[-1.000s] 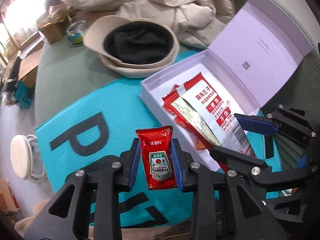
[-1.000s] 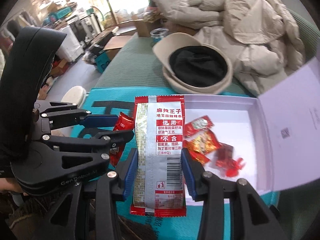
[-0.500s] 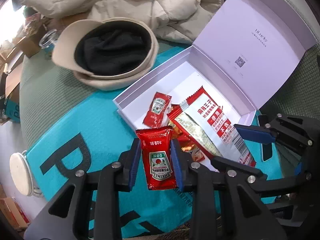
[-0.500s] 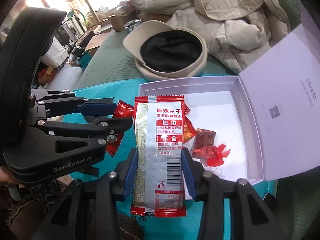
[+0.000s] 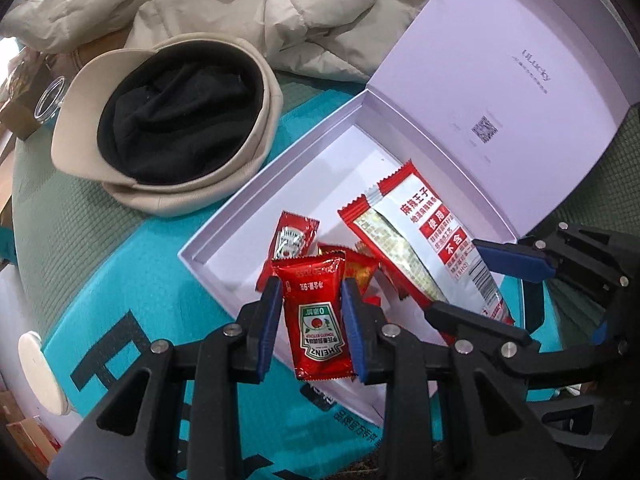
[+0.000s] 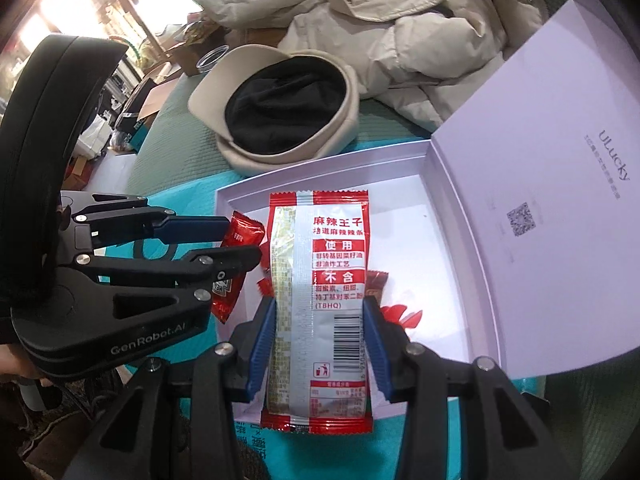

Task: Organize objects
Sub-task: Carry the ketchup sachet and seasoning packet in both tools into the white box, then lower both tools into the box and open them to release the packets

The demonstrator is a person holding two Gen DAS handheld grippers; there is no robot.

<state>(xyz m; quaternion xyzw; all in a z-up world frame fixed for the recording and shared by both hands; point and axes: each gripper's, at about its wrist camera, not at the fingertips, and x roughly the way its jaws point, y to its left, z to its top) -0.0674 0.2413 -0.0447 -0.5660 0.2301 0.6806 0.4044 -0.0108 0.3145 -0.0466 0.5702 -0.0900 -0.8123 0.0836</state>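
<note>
Low in the frame, the left gripper (image 5: 312,320) is pinching a ketchup packet (image 5: 316,316) and the right gripper (image 6: 320,340) is pinching a snack bag (image 6: 320,280), both hanging over the open box (image 5: 304,168). Beyond them, several small packets (image 5: 294,236) are already lying inside; these two are not yet dropped in.
</note>
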